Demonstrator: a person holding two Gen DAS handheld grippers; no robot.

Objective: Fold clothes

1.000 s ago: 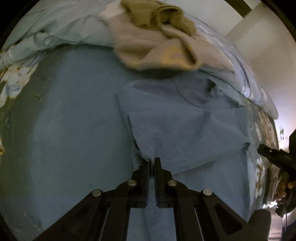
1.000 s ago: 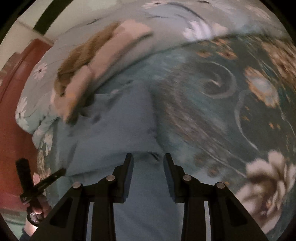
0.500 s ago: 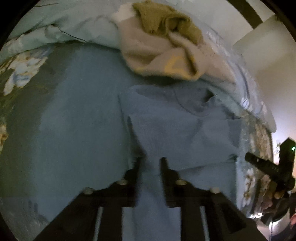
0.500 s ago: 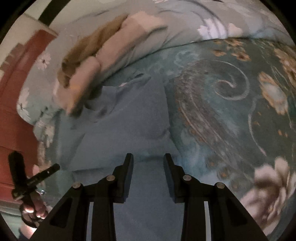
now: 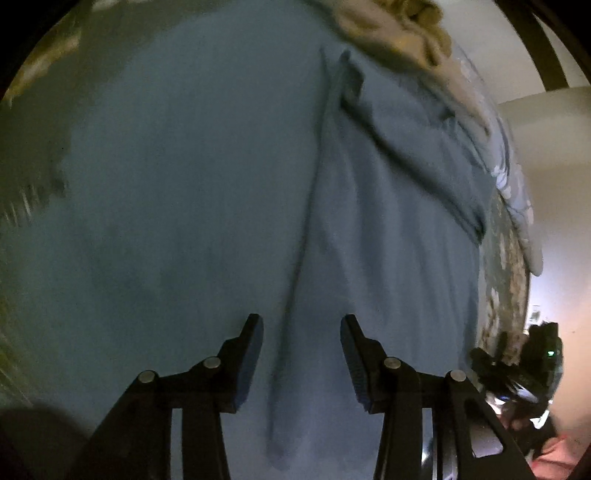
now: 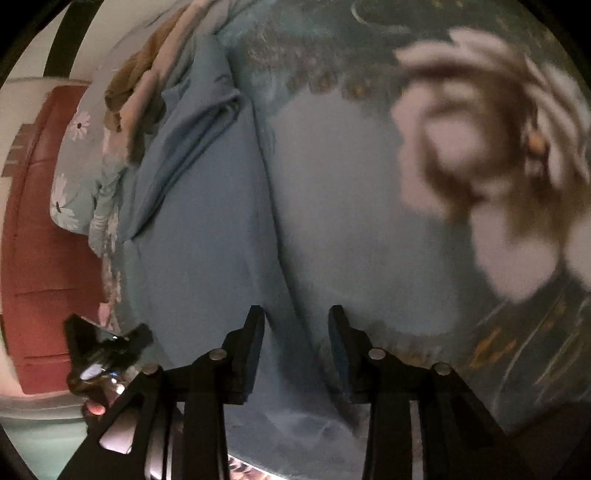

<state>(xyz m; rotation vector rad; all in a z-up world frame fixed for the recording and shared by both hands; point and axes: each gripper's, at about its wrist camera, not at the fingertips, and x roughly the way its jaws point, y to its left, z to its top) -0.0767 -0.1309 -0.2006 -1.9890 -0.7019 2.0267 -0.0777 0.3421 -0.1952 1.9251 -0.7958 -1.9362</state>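
Left gripper (image 5: 301, 341): jaws opening, released over the blue garment (image 5: 388, 221).
Right gripper (image 6: 295, 328): jaws opening, gripping nothing.
Beige clothes (image 5: 391, 33): lying at one o'clock.

No text, label, brand, number or sign can be read in either wrist view. Only flower and scroll patterns are printed on the bedspread (image 6: 480, 155), and these are blurred. A small green light is seen on the device (image 5: 550, 352) beside the bedspread's edge, but no marking is legible there.
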